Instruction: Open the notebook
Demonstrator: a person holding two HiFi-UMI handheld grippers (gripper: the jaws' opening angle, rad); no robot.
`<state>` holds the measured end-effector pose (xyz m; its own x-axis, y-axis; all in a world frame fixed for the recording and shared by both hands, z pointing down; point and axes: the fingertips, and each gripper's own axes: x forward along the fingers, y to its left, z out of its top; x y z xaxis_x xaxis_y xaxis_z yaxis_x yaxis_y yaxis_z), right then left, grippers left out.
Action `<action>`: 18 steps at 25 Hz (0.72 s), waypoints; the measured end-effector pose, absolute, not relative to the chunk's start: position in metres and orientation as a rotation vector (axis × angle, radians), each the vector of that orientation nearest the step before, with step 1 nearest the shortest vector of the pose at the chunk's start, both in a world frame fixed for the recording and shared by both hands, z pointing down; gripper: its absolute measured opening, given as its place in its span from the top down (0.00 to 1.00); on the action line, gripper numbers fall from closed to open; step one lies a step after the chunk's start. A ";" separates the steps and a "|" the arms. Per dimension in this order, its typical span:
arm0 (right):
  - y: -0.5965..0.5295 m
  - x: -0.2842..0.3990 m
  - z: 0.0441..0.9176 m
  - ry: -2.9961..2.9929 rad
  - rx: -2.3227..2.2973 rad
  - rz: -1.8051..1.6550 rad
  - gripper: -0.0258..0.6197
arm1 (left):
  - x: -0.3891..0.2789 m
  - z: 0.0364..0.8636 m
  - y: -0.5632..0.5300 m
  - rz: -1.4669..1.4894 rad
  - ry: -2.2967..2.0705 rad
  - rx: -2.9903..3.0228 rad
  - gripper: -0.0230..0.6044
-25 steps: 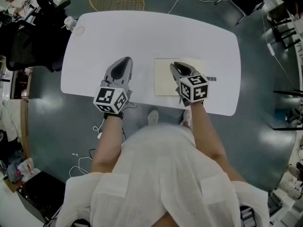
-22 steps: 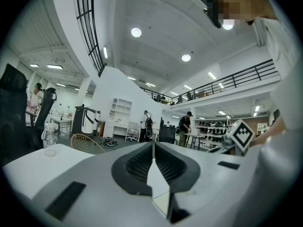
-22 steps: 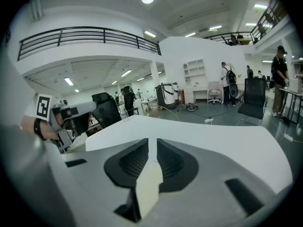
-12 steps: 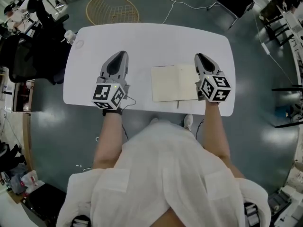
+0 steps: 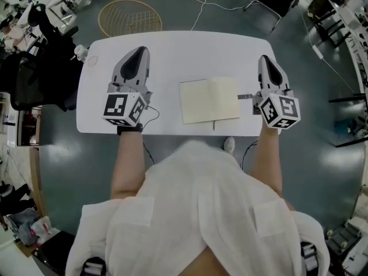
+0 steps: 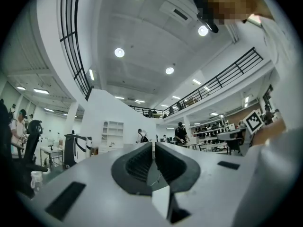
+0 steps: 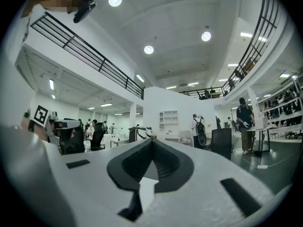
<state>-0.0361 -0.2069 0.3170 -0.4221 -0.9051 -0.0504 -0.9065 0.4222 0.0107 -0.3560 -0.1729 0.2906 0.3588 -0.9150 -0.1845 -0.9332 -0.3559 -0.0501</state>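
The notebook (image 5: pixel 210 100) lies open on the white table (image 5: pixel 172 50), two cream pages facing up, a thin ribbon hanging over the front edge. My left gripper (image 5: pixel 140 49) hangs above the table's left part, well clear of the notebook, jaws together and empty. My right gripper (image 5: pixel 263 57) is raised to the right of the notebook, shut on nothing. In the left gripper view the left gripper (image 6: pixel 153 143) points out level into the hall, and in the right gripper view the right gripper (image 7: pixel 152 140) does the same; neither view shows the notebook.
A small dark object (image 5: pixel 246 97) lies just right of the notebook. A pale round item (image 5: pixel 92 60) sits at the table's far left corner. On the floor are a round wire basket (image 5: pixel 127 17) beyond the table and black chairs (image 5: pixel 34 79) at the left.
Both grippers have risen and moved apart. The right one left the notebook's right page, swung out to the right and shut its jaws. The notebook stays open.
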 end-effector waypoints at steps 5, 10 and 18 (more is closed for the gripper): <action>-0.204 -0.019 0.287 2.562 -1.706 0.152 0.96 | -0.351 0.266 -0.177 0.223 1.651 -2.442 0.94; -0.203 -0.012 0.271 2.529 -1.716 0.191 0.96 | -0.345 0.255 -0.180 0.233 1.615 -2.442 0.94; -0.203 -0.014 0.272 2.548 -1.714 0.208 0.96 | -0.345 0.255 -0.182 0.239 1.618 -2.444 0.94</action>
<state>-0.0141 -0.2031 0.2721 -0.3784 -0.9167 -0.1283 -0.9254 0.3713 0.0762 -0.3447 -0.1824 0.2547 0.3877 -0.8890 -0.2437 -0.9215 -0.3807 -0.0773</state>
